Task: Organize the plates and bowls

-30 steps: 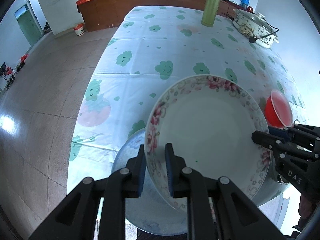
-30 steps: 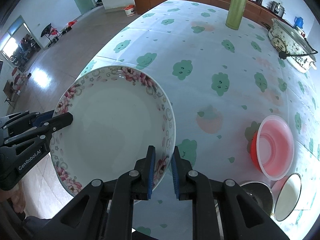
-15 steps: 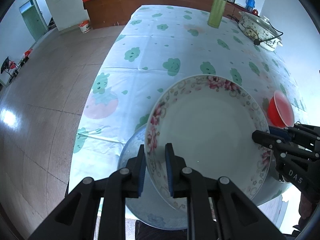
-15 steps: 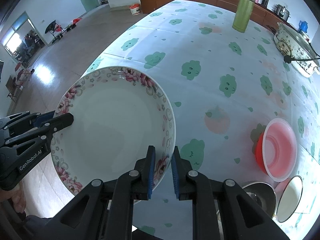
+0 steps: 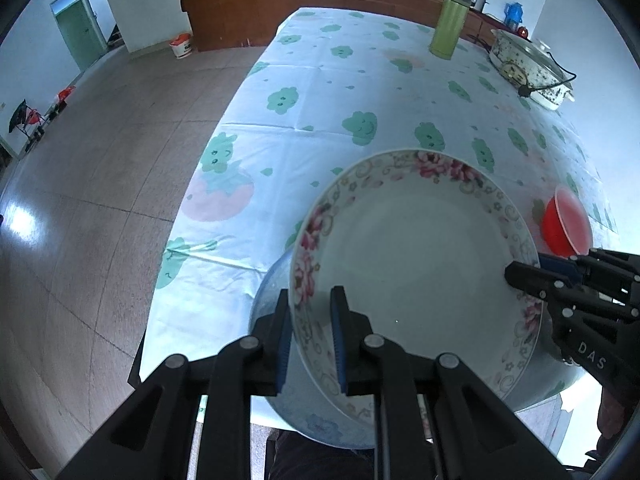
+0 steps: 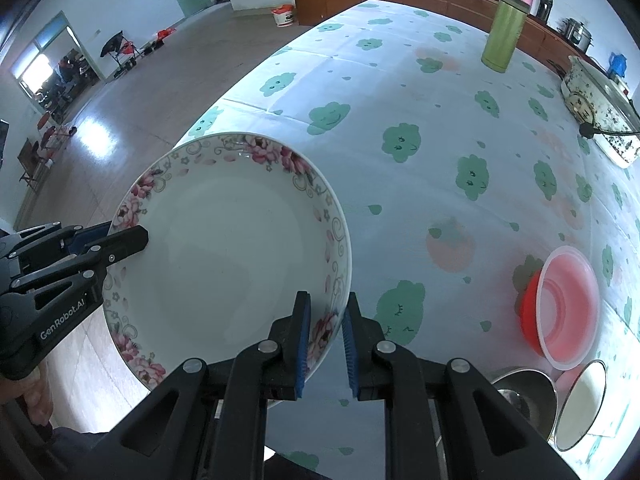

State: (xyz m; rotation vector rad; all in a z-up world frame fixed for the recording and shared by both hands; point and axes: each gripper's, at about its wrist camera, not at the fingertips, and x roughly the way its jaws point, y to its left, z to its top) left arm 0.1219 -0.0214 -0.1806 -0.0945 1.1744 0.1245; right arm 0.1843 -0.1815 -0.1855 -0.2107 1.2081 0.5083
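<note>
Both grippers hold one round white ceramic plate with a pink flower border (image 5: 416,256) above the near edge of the table (image 5: 320,92), which is covered in a white cloth printed with green clouds. The left gripper (image 5: 310,332) has its blue-padded jaws clamped on the plate's left rim, and the right gripper (image 6: 325,342) has its jaws clamped on the opposite rim, so the plate hangs between them, tilted with its hollow face toward the cameras. Just under the plate, in the left wrist view, lies a larger pale blue dish (image 5: 320,420) at the table's near edge; whether the two touch I cannot tell. To the right on the cloth sits a red plastic bowl with a clear pink one nested in it (image 6: 560,308), and nearer than that a shiny metal bowl (image 6: 524,392) beside a white enamel bowl (image 6: 580,404). At the far end stands a tall green flask (image 6: 504,32), with a speckled white electric cooker (image 6: 600,108) to its right.
</note>
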